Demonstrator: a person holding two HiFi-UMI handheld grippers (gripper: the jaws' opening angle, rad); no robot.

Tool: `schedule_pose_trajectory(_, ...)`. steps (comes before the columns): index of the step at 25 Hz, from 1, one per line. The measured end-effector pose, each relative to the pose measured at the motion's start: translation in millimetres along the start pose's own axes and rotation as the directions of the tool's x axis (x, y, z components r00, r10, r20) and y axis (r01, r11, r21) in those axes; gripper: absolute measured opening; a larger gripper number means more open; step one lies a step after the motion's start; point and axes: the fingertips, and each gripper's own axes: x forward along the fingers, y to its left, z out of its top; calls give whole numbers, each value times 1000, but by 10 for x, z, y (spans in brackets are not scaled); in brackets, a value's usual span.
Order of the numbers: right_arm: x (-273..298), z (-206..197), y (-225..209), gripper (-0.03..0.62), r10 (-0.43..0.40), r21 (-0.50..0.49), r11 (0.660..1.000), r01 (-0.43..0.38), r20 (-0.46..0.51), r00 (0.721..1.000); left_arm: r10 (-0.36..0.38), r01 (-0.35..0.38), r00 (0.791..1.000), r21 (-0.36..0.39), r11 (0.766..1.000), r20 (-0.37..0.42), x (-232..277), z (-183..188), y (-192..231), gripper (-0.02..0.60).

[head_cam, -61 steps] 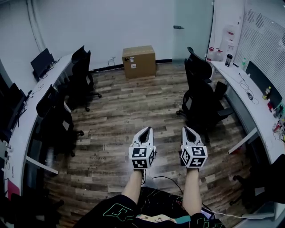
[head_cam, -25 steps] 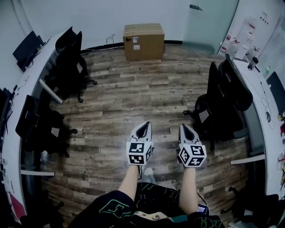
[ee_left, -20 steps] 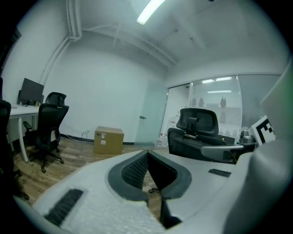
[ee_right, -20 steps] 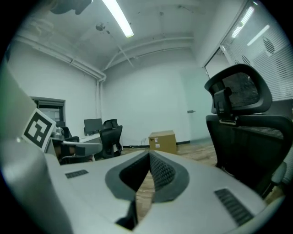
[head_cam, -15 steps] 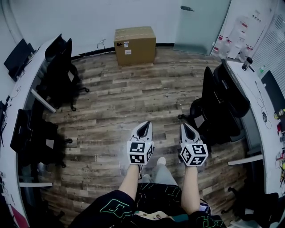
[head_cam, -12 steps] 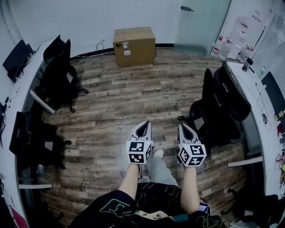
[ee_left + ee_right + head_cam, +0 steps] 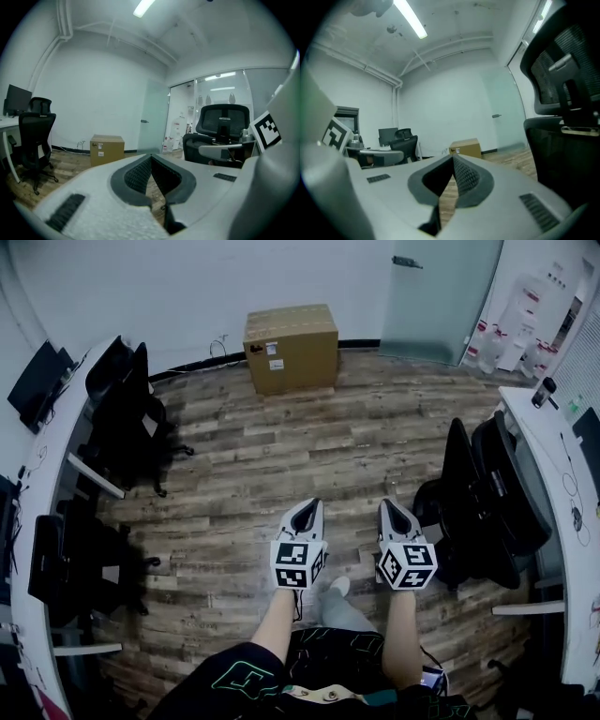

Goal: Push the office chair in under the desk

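Two black office chairs (image 7: 495, 504) stand close together on the right, pulled out from the white desk (image 7: 568, 549) along the right wall. My right gripper (image 7: 391, 505) is shut and empty, just left of the nearer chair's base and apart from it. That chair's back (image 7: 568, 101) fills the right edge of the right gripper view, past the shut gripper (image 7: 453, 158). My left gripper (image 7: 307, 506) is also shut and empty over the wooden floor. In the left gripper view the shut gripper (image 7: 151, 157) points across the floor, with a chair (image 7: 221, 133) off to the right.
A cardboard box (image 7: 292, 347) stands by the far wall, beside a glass door (image 7: 428, 294). Two more black chairs (image 7: 124, 409) (image 7: 77, 559) sit at the curved white desk (image 7: 28, 549) on the left. Wooden floor (image 7: 309, 446) lies between the desks.
Both grippers have travelled forward over the floor together, still shut. The right-hand chairs now sit lower in the head view and closer beside my right gripper.
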Motion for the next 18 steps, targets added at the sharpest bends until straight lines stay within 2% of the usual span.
schedule_pose_trajectory(5,608,145,-509,5,-24,27,999,24,-19,1000,-17,18,999,26,999,-36,748,170,96,9)
schedule_pose_trajectory(9,802,314,-882,5,-96,56,994,96,6,995,-92,95,994,57,994,-58,1222,304,-39,9)
schedule_pose_trajectory(14,905,247,-1189,5,-152,58,987,152,-10,988,-182,194,976,97,976,-122,1673,246,-349,8)
schedule_pose_trajectory(18,817,140,-1464,5,-216,98,971,218,-24,976,-256,279,951,120,953,-175,1963,183,-645,8)
